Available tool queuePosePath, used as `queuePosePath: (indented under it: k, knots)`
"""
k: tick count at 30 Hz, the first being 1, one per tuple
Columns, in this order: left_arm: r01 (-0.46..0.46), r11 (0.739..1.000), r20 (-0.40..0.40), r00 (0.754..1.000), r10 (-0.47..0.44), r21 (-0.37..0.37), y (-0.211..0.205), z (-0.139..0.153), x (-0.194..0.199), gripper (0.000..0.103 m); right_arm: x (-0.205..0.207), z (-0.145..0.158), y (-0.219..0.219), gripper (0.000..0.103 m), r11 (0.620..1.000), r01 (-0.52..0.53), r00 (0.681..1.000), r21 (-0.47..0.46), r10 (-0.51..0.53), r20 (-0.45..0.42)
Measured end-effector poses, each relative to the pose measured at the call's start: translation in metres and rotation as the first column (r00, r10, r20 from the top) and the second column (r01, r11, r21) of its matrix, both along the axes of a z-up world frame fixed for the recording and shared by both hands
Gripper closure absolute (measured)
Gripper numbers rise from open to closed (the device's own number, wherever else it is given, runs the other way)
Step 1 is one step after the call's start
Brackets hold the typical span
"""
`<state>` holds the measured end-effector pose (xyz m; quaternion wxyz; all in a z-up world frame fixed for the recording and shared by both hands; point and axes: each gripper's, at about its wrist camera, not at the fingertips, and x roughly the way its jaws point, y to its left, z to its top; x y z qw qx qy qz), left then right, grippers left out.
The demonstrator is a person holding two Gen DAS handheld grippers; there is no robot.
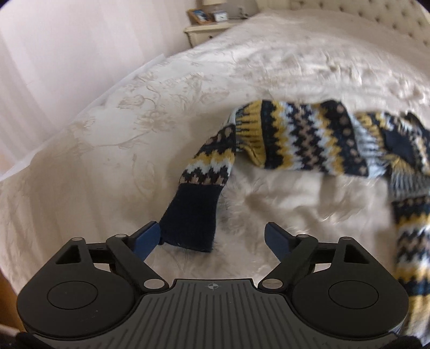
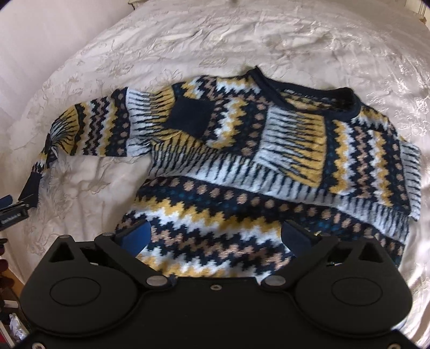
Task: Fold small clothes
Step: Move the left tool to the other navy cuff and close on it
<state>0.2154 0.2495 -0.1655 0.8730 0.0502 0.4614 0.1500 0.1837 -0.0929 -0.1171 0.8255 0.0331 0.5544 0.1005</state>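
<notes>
A small knitted sweater in navy, yellow, white and tan zigzags lies spread on a cream bedspread, neck hole at the upper right. Its left sleeve runs down to a navy cuff. My left gripper is open, and the cuff lies between its fingers, touching the left finger. My right gripper is open just above the sweater's lower body, with the knit between its fingers. The left gripper also shows at the left edge of the right wrist view, by the cuff.
The bed's left edge drops to a pale curtain. A cream nightstand with a clock and a picture frame stands at the back. A tufted headboard is at the upper right. Clutter lies on the floor at the lower left.
</notes>
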Motion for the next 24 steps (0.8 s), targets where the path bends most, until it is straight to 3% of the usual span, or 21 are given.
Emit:
queuePosePath:
  k: [8,15,21,24]
  knots:
    - [0.086,0.995,-0.035,0.996,-0.085,0.046,0.036,-0.019,0.029,0.018,0.008,-0.004,0.029,0.001,1.0,0.013,0.999,-0.011,-0.014,-0.036]
    - [-0.011,0.998,0.022,1.0,0.01,0.069,0.118,0.007,0.091,0.018,0.023,0.002,0.045,0.001,0.999,0.045,0.999,-0.01,-0.046,-0.022]
    - [-0.066,0.99,0.071,0.995,0.075,-0.126,0.148,0.026,0.098,0.018,0.03,0.003,0.058,0.001,0.999,0.054,0.998,0.002,-0.054,-0.024]
    - [-0.083,0.957,0.06,0.993,0.104,-0.277,0.148,0.02,0.082,0.018,0.032,0.002,0.064,0.001,0.999,0.047,0.998,0.003,-0.047,-0.028]
